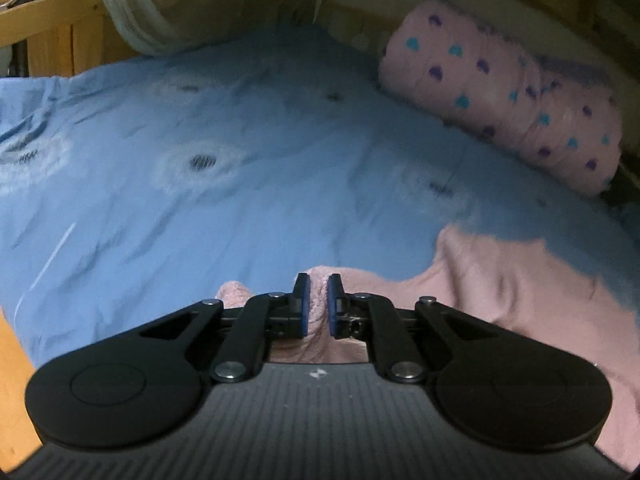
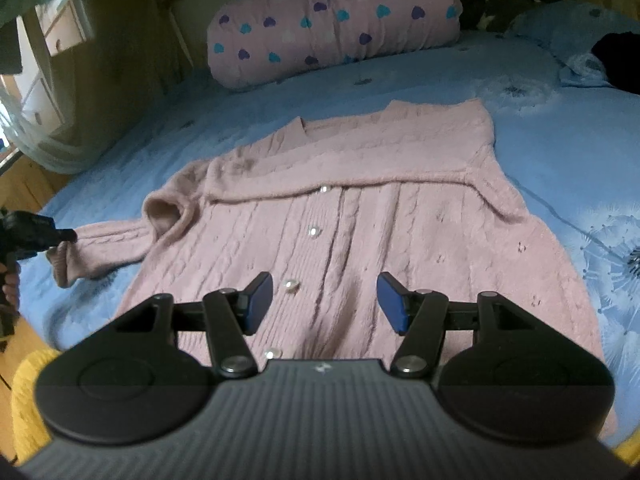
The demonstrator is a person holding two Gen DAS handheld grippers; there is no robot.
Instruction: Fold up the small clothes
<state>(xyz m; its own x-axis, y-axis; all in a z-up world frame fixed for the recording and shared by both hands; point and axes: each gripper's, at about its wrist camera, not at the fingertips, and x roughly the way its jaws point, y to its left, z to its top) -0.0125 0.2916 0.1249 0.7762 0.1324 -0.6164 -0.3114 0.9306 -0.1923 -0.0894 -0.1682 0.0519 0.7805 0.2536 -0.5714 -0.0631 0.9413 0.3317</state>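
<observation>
Pink cardigan point(image 2: 340, 216) spread on the blue bed point(image 2: 540, 128), sleeve pinched

The left tool point(image 1: 318, 300) is clamped on the sleeve cuff point(image 2: 64, 268); the right tool point(image 2: 325, 304) hovers wide and empty. Fuzzy knit may slip out, or drag the body askew.

You're looking at one pink cardigan point(image 2: 360, 216) showing five pearl buttons point(image 2: 315, 231), one heart-print rolled blanket point(image 2: 332, 20), one blue bedsheet point(image 1: 200, 160), and two hand-held grippers point(image 2: 325, 302) working here.
</observation>
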